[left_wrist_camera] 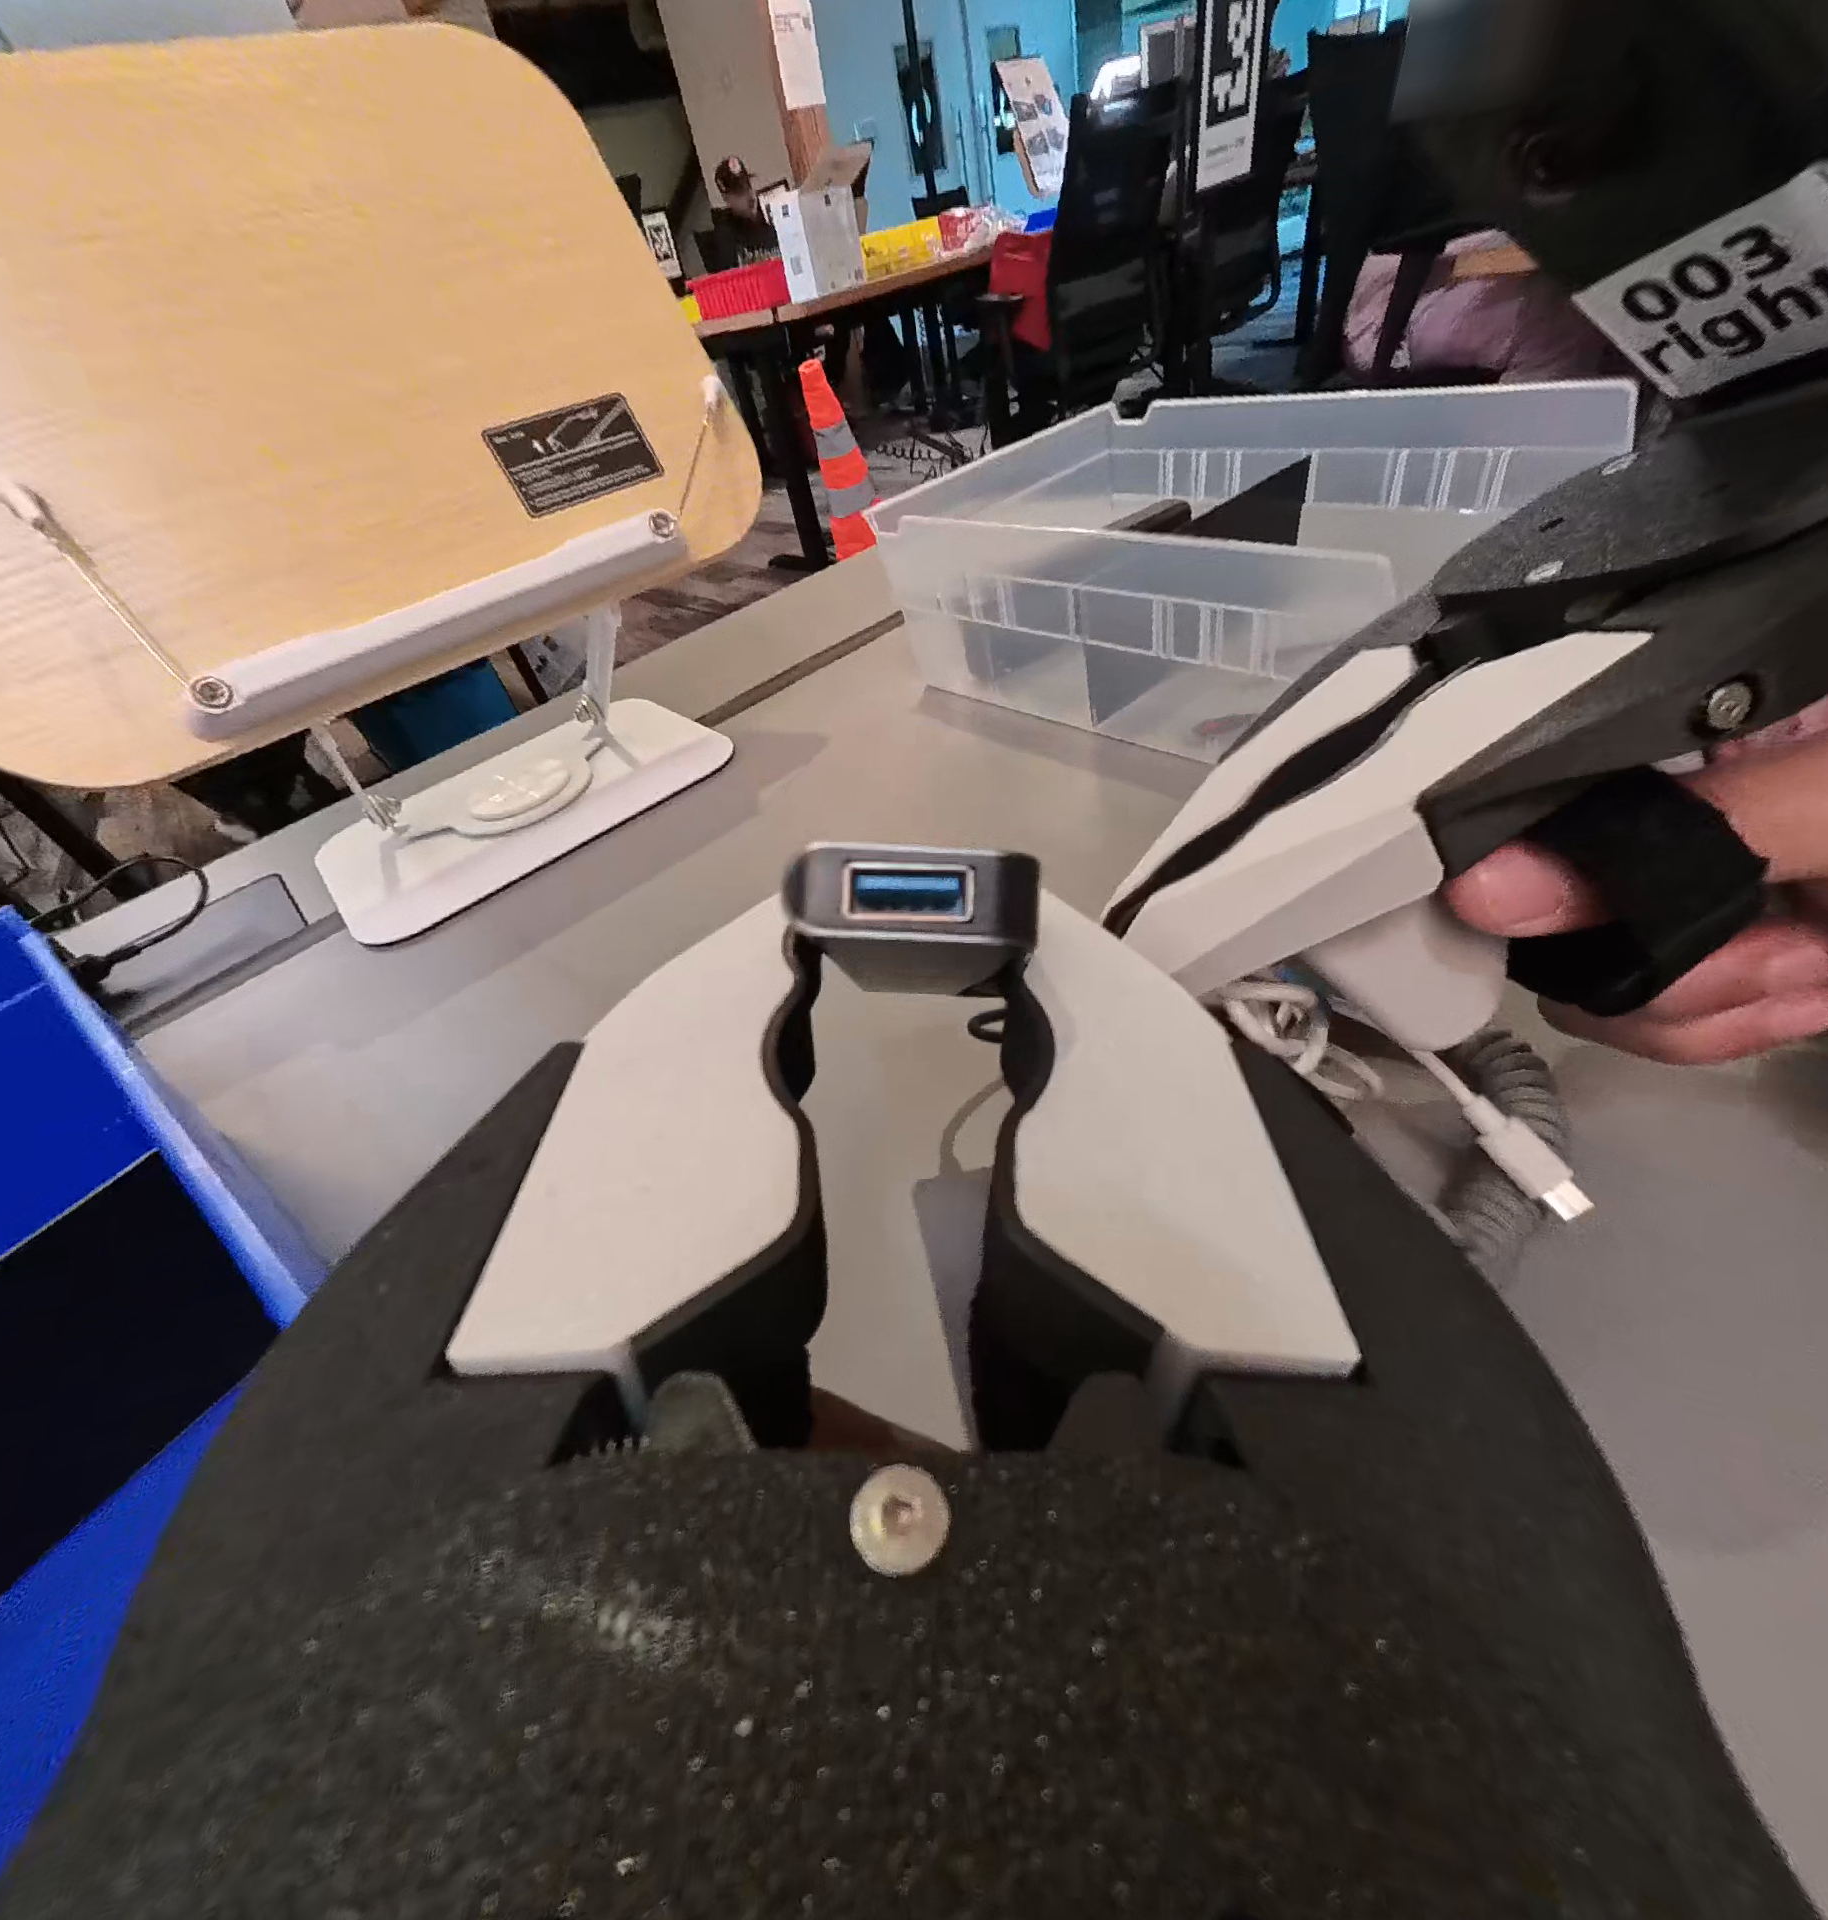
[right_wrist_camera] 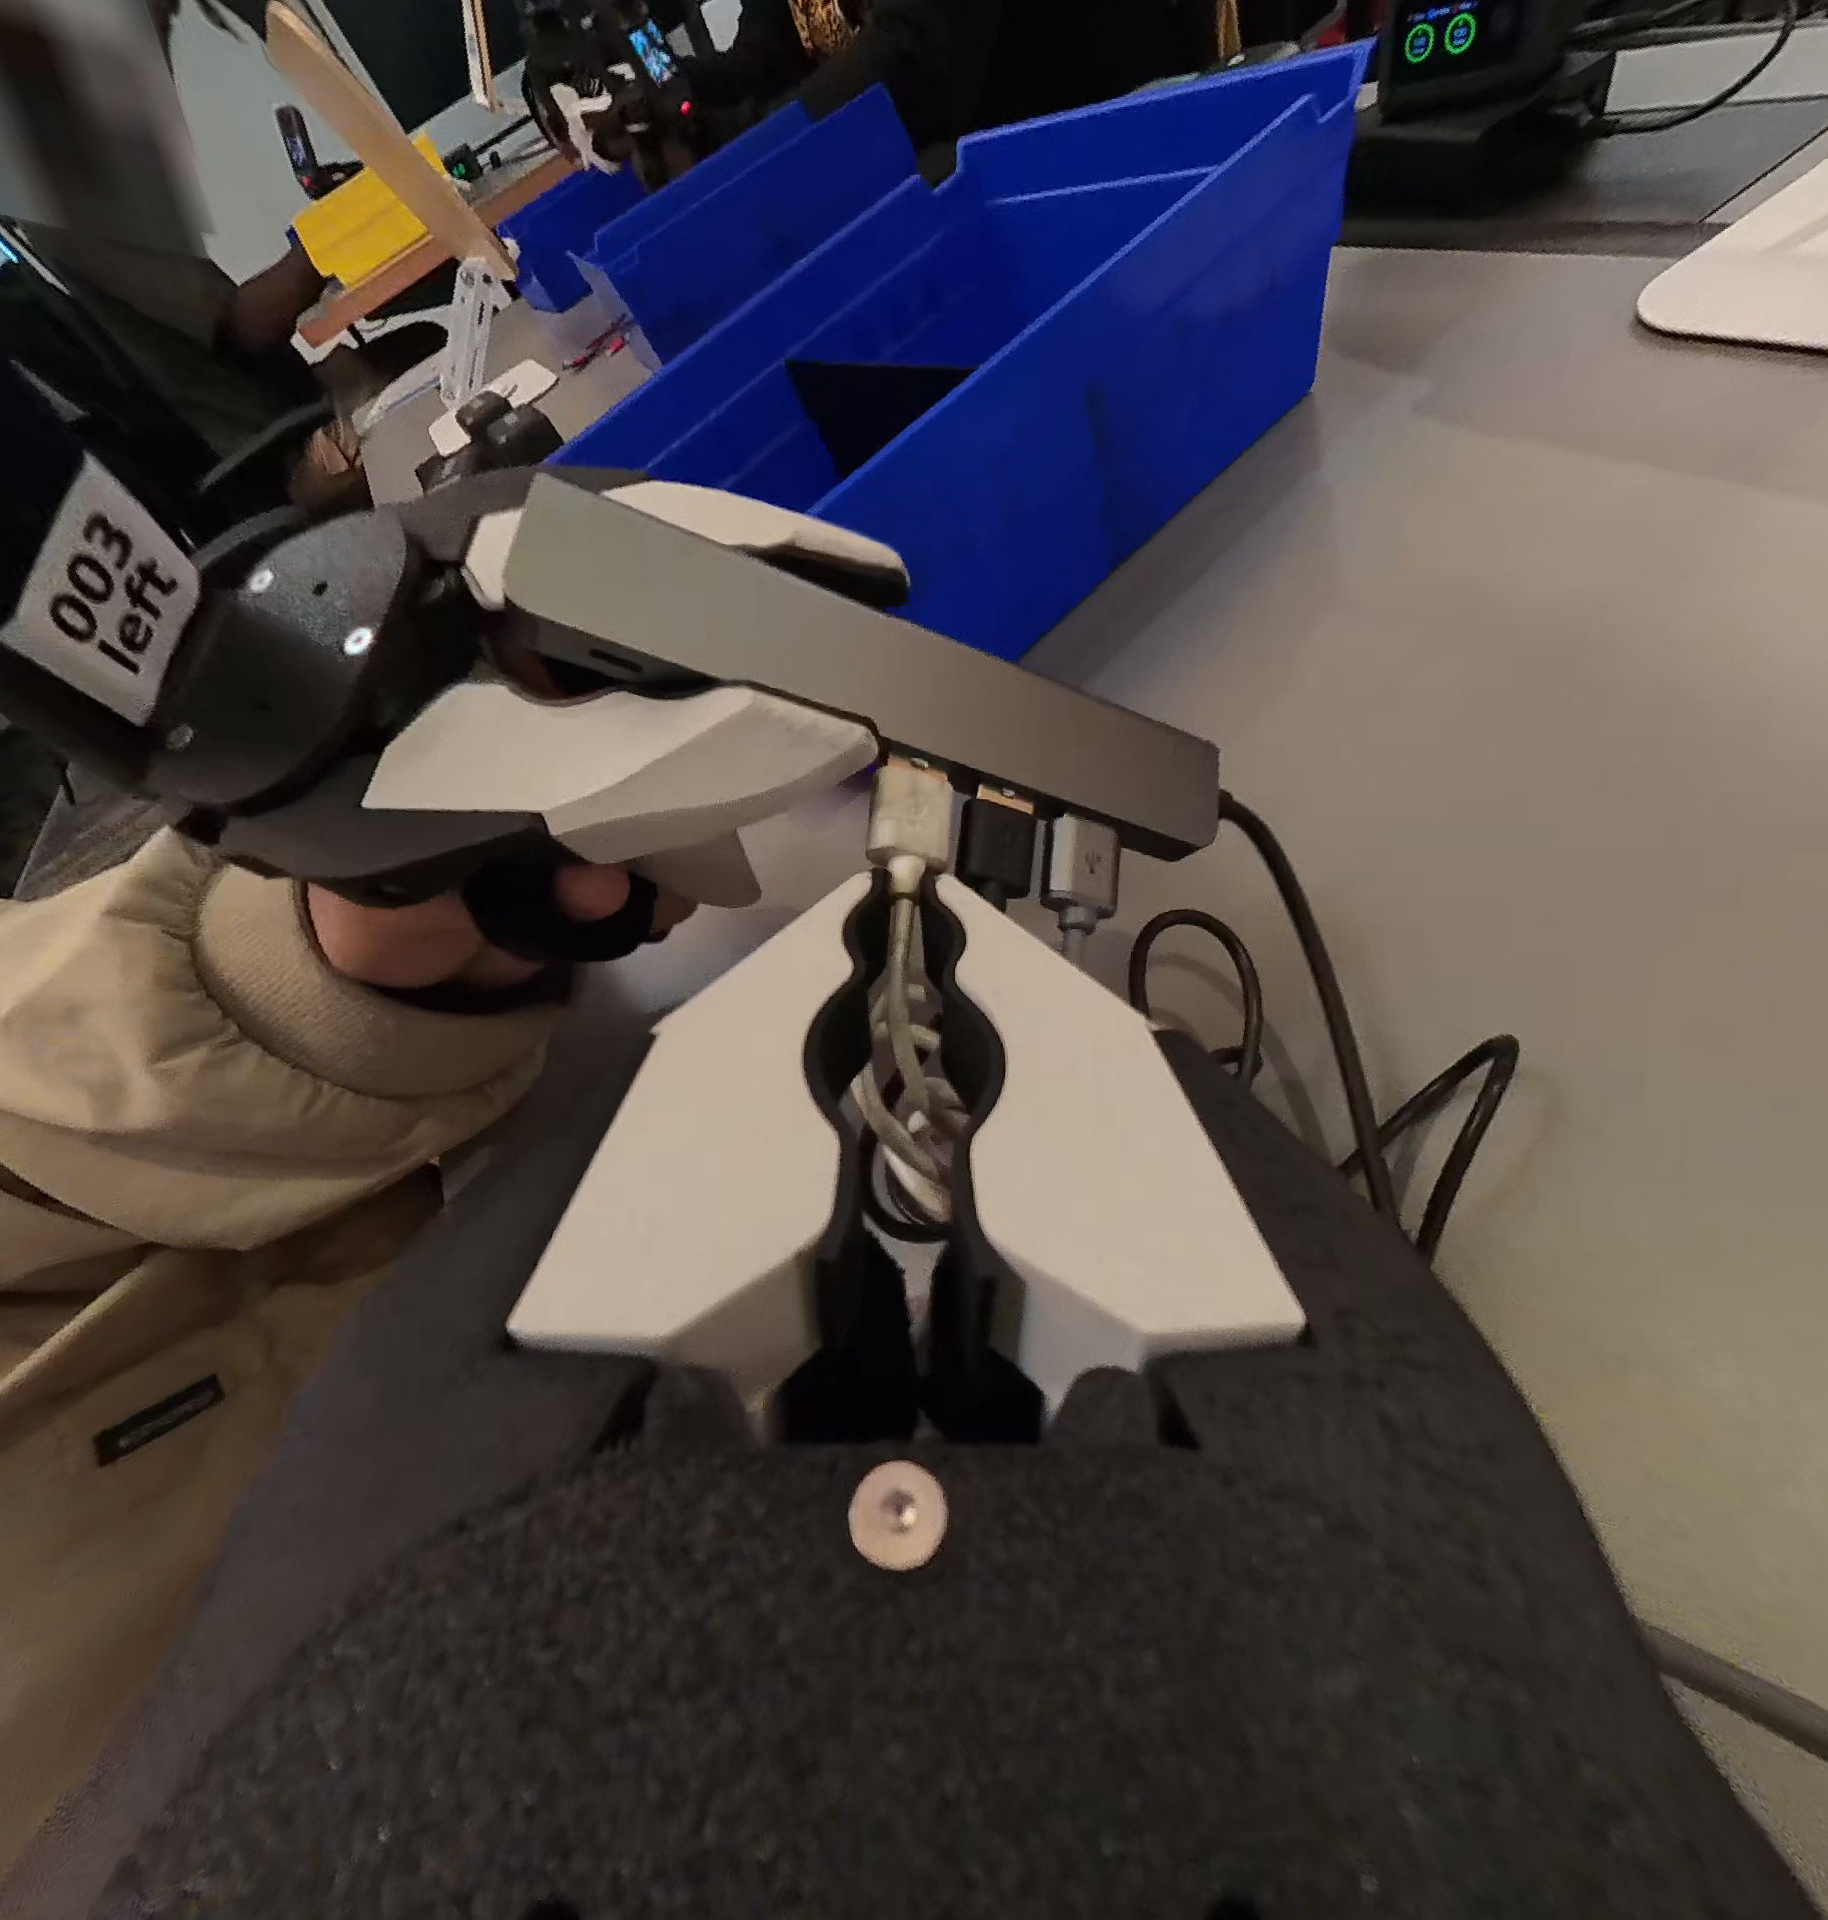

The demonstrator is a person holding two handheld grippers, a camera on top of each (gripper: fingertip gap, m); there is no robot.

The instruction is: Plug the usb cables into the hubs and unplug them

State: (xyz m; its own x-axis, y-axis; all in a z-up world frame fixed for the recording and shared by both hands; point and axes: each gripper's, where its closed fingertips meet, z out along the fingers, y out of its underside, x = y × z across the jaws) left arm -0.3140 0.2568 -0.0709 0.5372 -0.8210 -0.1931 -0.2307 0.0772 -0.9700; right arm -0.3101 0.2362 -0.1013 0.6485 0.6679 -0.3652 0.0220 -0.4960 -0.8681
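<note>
Left wrist view shows my left gripper (left_wrist_camera: 910, 977) clenched on the dark grey hub (left_wrist_camera: 912, 914), its short end with a blue USB port facing away from me, lifted off the grey table (left_wrist_camera: 598, 966). Just to the right my right gripper (left_wrist_camera: 1149, 914) reaches in low beside the hub, a hand (left_wrist_camera: 1720, 935) wrapped round its handle, and a white cable end (left_wrist_camera: 1523, 1153) with a small plug lies on the table under it, next to a coiled grey cable (left_wrist_camera: 1512, 1101). Behind stand a wooden book stand (left_wrist_camera: 297, 343) on a white base, a clear plastic bin (left_wrist_camera: 1149, 603) and, at the left edge, a blue bin (left_wrist_camera: 79, 1122). From the right wrist view, the hub (right_wrist_camera: 858, 644) slants down from my left gripper (right_wrist_camera: 868, 665) toward the table, and three plugs sit in its long side: a white plug (right_wrist_camera: 908, 821), a black plug (right_wrist_camera: 998, 842) and a silver plug (right_wrist_camera: 1081, 857). My right gripper (right_wrist_camera: 905, 914) has its tips pinched round the white cable (right_wrist_camera: 905, 997) right below the white plug. A black cord (right_wrist_camera: 1305, 935) leaves the hub's far end and loops on the table.
</note>
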